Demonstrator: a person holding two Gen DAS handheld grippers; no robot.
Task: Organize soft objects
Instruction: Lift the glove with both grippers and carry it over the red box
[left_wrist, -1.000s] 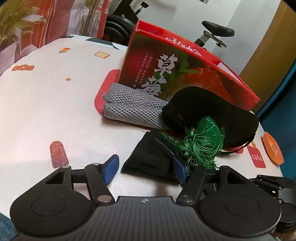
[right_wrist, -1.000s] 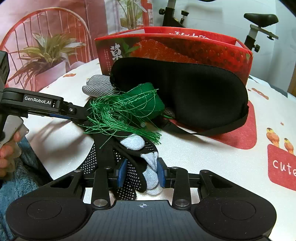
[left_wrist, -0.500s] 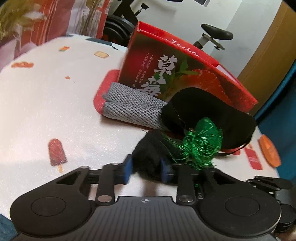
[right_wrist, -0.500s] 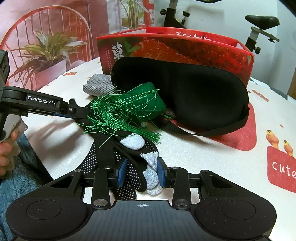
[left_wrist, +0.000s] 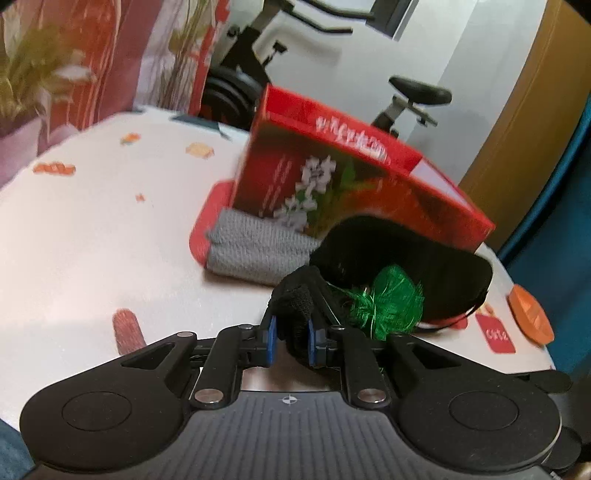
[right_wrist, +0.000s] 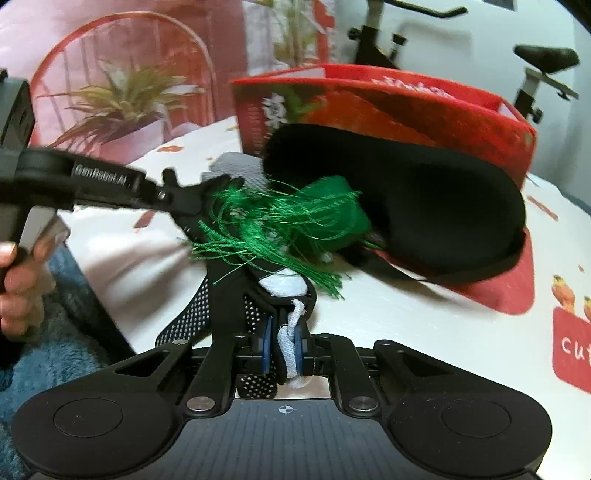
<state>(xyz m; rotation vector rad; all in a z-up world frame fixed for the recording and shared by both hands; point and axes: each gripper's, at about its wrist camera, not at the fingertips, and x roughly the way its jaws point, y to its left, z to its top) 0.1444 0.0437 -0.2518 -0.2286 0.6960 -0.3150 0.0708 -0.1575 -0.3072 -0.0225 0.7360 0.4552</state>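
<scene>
A black glove (left_wrist: 295, 295) with white dots and pale fingertips (right_wrist: 284, 286) lies at the near table edge, half under a green tassel (right_wrist: 280, 221). My left gripper (left_wrist: 291, 325) has its jaws closing on the glove's bunched black cuff, pads pressing it. It reaches in from the left (right_wrist: 192, 199) in the right wrist view. My right gripper (right_wrist: 282, 332) has its jaws closing on a pale glove finger, squeezed thin between the pads. Behind them a black eye mask (right_wrist: 424, 206) leans on a red box (right_wrist: 406, 110). A folded grey cloth (left_wrist: 258, 247) lies beside the box.
The white printed tablecloth (left_wrist: 92, 240) stretches left of the pile. An orange disc (left_wrist: 530, 314) sits at the table's right edge. An exercise bike (left_wrist: 413, 92) stands behind the box. A person's hand (right_wrist: 14, 288) holds the left gripper's handle over blue fuzzy fabric (right_wrist: 55, 350).
My left jaws went from wide open to shut on the glove's cuff, bunching it up. My right jaws tightened on the glove finger. Both views now tilt and blur slightly.
</scene>
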